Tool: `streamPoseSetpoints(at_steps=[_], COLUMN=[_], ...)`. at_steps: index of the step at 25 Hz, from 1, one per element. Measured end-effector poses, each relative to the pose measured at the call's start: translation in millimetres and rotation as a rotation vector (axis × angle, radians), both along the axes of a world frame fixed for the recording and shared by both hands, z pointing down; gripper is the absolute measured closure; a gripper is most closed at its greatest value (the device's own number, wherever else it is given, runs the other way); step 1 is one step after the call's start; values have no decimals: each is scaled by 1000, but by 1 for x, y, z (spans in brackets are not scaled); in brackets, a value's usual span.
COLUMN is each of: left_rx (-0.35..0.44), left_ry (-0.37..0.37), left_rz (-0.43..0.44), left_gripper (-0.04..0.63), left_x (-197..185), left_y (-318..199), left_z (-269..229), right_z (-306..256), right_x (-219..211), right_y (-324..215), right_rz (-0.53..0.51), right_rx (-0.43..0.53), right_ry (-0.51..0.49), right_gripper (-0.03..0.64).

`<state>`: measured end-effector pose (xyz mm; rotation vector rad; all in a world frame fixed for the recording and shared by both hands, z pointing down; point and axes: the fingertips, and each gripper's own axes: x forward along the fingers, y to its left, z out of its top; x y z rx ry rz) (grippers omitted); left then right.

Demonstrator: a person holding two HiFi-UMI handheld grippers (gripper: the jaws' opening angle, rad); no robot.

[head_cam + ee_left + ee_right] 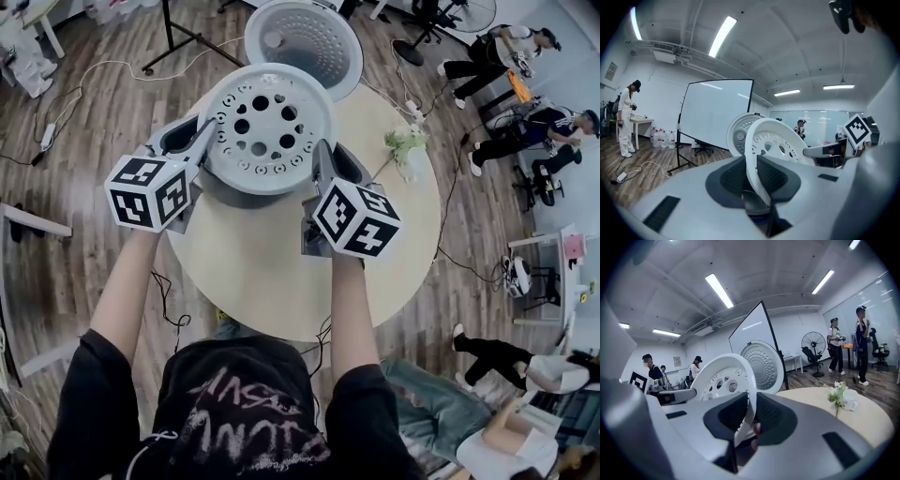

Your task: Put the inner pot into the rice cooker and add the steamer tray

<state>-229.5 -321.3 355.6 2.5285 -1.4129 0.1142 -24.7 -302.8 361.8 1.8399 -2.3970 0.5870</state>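
The white steamer tray (267,127), round and pierced with holes, is held up between both grippers above the rice cooker. The cooker's grey body (221,193) shows under the tray, and its open lid (305,42) stands behind. My left gripper (208,133) is shut on the tray's left rim, my right gripper (322,161) on its right rim. The left gripper view shows the steamer tray (776,140) on edge between the pads of the left gripper (757,174). In the right gripper view the steamer tray (723,378) is pinched by the right gripper (750,416). The inner pot is hidden.
The cooker stands on a round beige table (394,244) with a small vase of flowers (405,145) at its right side. A stand's legs (178,37) and cables lie on the wooden floor behind. Several people are at the right.
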Motion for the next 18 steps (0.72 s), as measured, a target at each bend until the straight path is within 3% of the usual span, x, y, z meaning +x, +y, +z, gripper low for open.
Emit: streamPoseSetpoints(at_steps=[18], left_rx=[-127], left_ry=[-70], left_rz=[-74], left_gripper=[509], left_x=[-21], left_y=[-57], left_z=[73], right_z=[74], right_x=[-21], right_y=[-69], right_rz=[-53], right_rx=[-140], right_ry=[73], right_gripper=[548])
